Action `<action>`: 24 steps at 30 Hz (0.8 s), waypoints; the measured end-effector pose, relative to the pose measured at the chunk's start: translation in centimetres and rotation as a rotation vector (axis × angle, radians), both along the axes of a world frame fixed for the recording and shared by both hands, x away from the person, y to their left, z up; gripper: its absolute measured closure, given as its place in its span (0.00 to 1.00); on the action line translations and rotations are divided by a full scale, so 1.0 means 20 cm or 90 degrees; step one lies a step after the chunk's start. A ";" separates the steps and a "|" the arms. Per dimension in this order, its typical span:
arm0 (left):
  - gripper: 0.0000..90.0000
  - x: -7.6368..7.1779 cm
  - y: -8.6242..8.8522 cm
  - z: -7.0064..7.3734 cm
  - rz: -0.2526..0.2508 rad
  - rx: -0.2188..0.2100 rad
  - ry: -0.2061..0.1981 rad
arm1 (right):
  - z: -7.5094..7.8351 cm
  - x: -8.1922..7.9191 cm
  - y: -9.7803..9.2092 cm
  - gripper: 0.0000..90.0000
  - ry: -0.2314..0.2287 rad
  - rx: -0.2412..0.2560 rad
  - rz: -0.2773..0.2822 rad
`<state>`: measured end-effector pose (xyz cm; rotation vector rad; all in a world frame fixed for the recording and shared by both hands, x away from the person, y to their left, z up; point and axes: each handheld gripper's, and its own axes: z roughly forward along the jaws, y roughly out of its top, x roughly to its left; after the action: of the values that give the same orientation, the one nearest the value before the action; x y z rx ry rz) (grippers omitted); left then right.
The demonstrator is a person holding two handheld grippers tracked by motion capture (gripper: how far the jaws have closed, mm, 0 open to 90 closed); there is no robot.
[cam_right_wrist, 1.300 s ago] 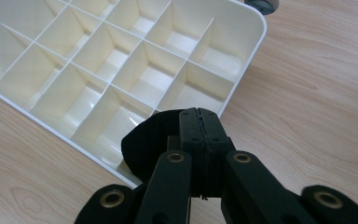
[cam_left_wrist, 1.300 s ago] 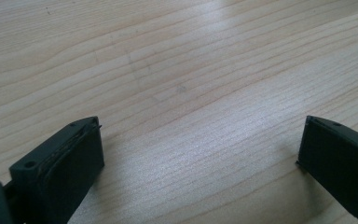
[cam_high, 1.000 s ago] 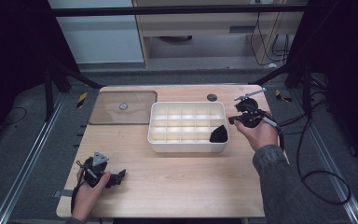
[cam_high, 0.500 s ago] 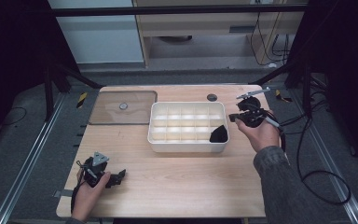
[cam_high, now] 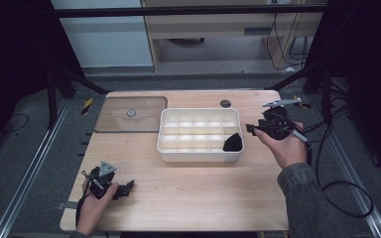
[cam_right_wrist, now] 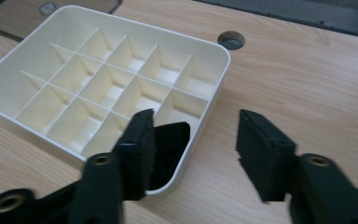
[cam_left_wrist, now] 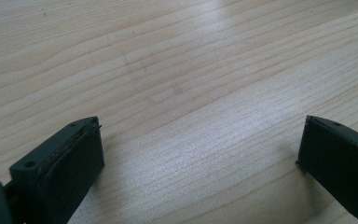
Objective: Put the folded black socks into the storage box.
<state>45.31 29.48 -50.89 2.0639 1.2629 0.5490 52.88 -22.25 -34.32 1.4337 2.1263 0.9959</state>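
A white divided tray [cam_high: 199,154] [cam_right_wrist: 217,52] stands in the middle of the wooden table [cam_high: 193,198]. A black object [cam_high: 232,143] [cam_right_wrist: 171,144] lies in its front right compartment; the other compartments I can see are bare. My right gripper [cam_high: 251,129] [cam_right_wrist: 195,140] hovers just right of the tray, open, with nothing between its jaws. My left gripper [cam_high: 127,189] [cam_left_wrist: 200,144] rests low at the table's front left, open over bare wood.
A clear brown lid [cam_high: 131,114] [cam_right_wrist: 46,9] with a round knob lies flat at the back left of the table. A dark round hole [cam_high: 225,103] [cam_right_wrist: 231,39] sits behind the tray. Cables [cam_high: 337,183] trail off the right side.
My right gripper has drawn a little to the right and back, away from the tray's front right compartment. The left gripper has stayed put.
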 end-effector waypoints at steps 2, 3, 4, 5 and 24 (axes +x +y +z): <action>0.00 0.00 0.00 0.00 -0.003 0.002 0.001 | 0.00 -0.01 0.00 0.39 -0.003 -0.006 -0.003; 0.00 0.00 0.00 0.00 -0.001 -0.002 -0.001 | 0.00 -0.02 0.00 0.35 -0.004 -0.007 -0.004; 0.00 0.00 0.00 0.00 0.000 -0.001 -0.001 | 0.00 -0.03 0.00 0.30 -0.006 -0.009 -0.006; 0.00 0.00 0.00 0.00 0.000 -0.001 -0.001 | -0.01 -0.03 0.00 0.25 -0.009 -0.010 -0.008; 0.00 0.00 0.00 0.00 -0.004 0.003 0.001 | -0.12 -0.15 -0.10 0.09 -0.031 -0.001 -0.014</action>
<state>45.27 29.41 -50.86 2.0719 1.2573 0.5479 49.95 -24.20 -36.65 1.4148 2.0725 1.0096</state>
